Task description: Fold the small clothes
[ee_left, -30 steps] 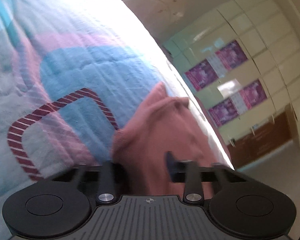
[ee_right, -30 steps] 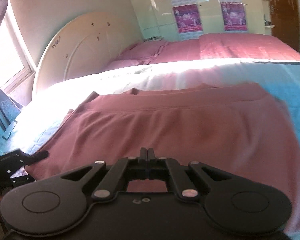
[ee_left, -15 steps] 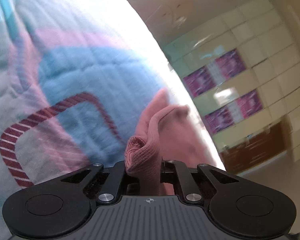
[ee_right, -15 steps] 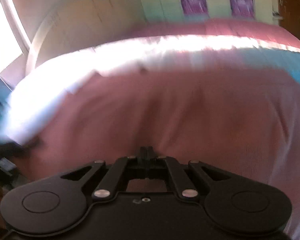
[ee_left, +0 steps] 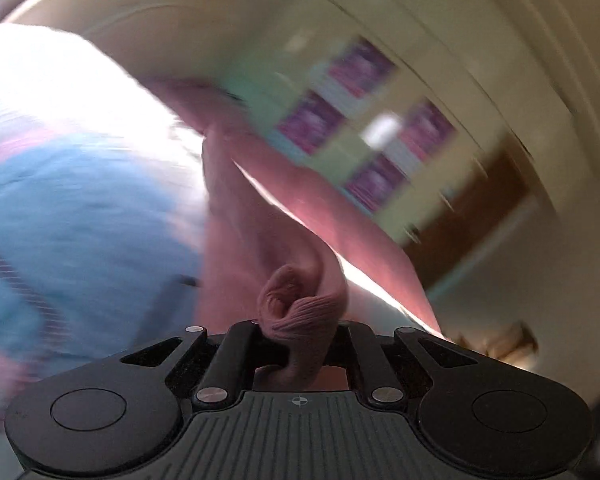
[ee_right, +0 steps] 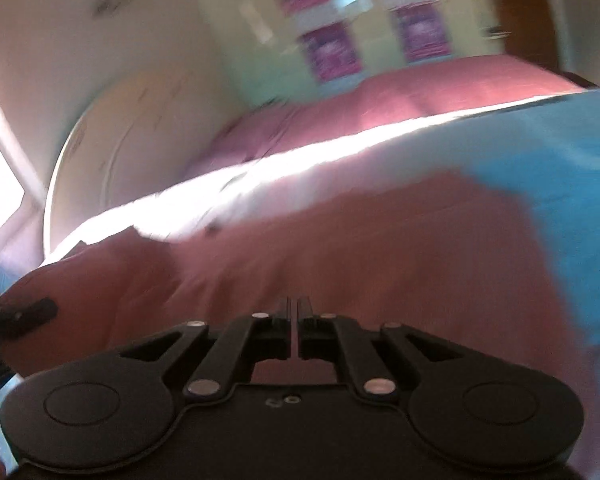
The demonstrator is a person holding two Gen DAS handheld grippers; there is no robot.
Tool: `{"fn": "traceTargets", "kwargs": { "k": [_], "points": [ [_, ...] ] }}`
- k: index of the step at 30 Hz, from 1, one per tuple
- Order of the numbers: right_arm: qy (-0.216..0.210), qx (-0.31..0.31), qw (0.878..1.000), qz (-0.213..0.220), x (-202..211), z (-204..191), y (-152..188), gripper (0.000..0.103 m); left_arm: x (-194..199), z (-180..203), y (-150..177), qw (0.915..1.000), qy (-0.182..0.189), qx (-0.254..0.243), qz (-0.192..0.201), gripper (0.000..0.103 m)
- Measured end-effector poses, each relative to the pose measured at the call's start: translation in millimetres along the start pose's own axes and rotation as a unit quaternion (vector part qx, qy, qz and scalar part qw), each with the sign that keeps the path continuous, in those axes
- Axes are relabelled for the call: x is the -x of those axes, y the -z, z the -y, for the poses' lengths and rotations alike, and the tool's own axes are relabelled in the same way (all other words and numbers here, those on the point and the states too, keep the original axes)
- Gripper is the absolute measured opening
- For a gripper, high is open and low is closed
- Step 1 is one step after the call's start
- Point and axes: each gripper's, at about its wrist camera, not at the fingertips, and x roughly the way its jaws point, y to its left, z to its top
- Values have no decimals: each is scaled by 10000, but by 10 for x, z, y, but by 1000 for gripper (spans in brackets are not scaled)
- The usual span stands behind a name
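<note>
A dusty-pink garment [ee_right: 380, 256] lies spread on the bed's blue, pink and white quilt [ee_left: 72, 216]. My left gripper [ee_left: 296, 336] is shut on a bunched edge of the pink garment [ee_left: 300, 312] and lifts it off the quilt, so cloth trails away from it. My right gripper [ee_right: 294, 332] is shut on the near edge of the same garment, jaws together with cloth under them. The left gripper also shows in the right wrist view [ee_right: 16, 316] at the left edge, holding up a raised fold. Both views are motion-blurred.
A pale rounded headboard [ee_right: 112, 132] stands at the far left of the bed. A second bed with a pink cover [ee_right: 420, 100] lies behind. Cream wardrobe doors with purple posters [ee_right: 332, 52] line the far wall, and a brown door [ee_left: 472, 204] is beside them.
Both grippers have lifted and tilted upward with the garment. The left one closed on the garment's edge a second ago and now holds it raised off the quilt.
</note>
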Motion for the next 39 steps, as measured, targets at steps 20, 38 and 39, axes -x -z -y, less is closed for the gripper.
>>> {"fn": "traceTargets", "kwargs": {
  "k": [20,38,39],
  "points": [
    [-549,-838,9947,-248,723,1497,-229,32,-687,1228,263,9774,-430,-1763,-1086,28],
    [89,620,9931,-992,442,947,-125,9,-737,797,548,9693,-280,-1893,-1545,28],
    [82,695,9932,-926,530,940,-178,9,-768,837,586,9637,-314,-2091,-1633,28]
  ]
}}
